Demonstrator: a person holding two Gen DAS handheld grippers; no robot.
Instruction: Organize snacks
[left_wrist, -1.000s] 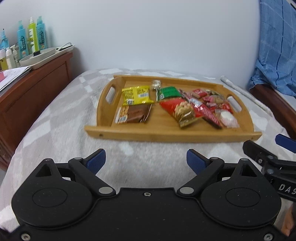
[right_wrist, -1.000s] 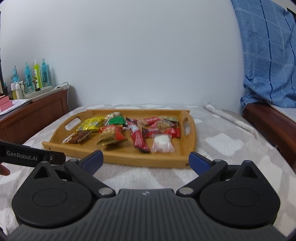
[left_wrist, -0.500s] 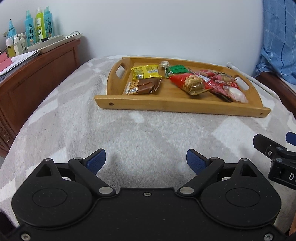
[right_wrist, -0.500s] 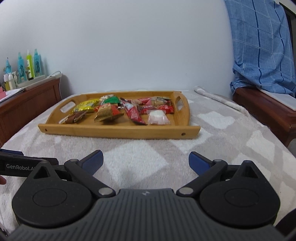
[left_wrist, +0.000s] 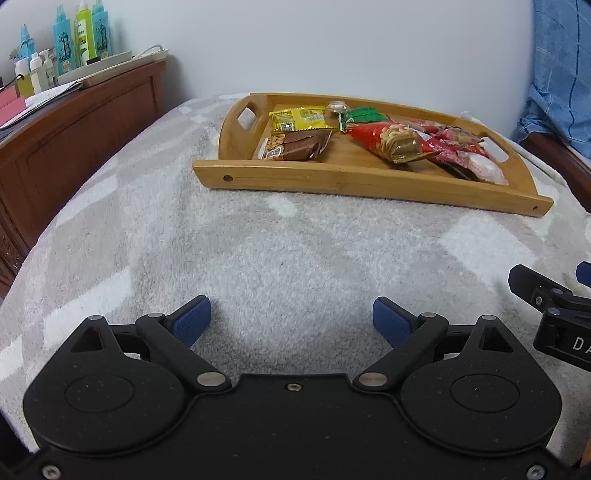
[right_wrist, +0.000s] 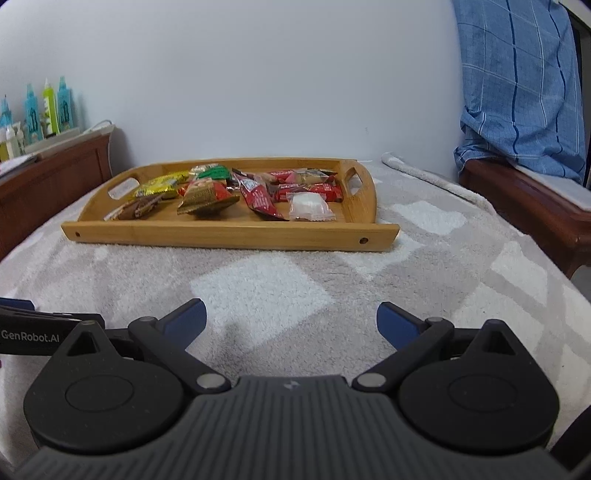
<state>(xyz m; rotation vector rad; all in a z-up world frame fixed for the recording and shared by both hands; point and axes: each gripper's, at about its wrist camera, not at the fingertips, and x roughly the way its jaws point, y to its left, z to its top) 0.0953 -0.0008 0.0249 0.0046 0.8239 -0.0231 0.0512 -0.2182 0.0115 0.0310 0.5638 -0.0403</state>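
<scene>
Left gripper: we see our left gripper (left_wrist: 291, 319) at the bottom of the left wrist view, its blue-tipped fingers (left_wrist: 192, 325) spread wide with nothing between them, low over the grey-and-white checked fleece blanket (left_wrist: 258, 258).
Right gripper: our right gripper (right_wrist: 291, 321) fills the bottom of the right wrist view, its fingers likewise wide apart and empty; it also shows at the right edge of the left wrist view.
Tray: the oblong bamboo tray with cut-out handles (right_wrist: 229, 232) lies on the blanket in the middle of both views, well apart from both grippers.
Snacks: all lie inside the tray. In the left wrist view we find a yellow packet (left_wrist: 299, 118) at the far left, a brown wrapped bar (left_wrist: 295, 146) just in front of it, a green packet (left_wrist: 364, 115) behind centre, and a red-and-gold biscuit bag (left_wrist: 391, 142) in the middle. Toward the right lie red wrapped bars (right_wrist: 258, 197) and a clear packet with a white sweet (right_wrist: 310, 206).
Surroundings: a reddish wooden cabinet (left_wrist: 74, 125) stands at the upper left, carrying turquoise and green bottles (left_wrist: 83, 33); a blue checked cloth (right_wrist: 517, 85) hangs at the upper right.
</scene>
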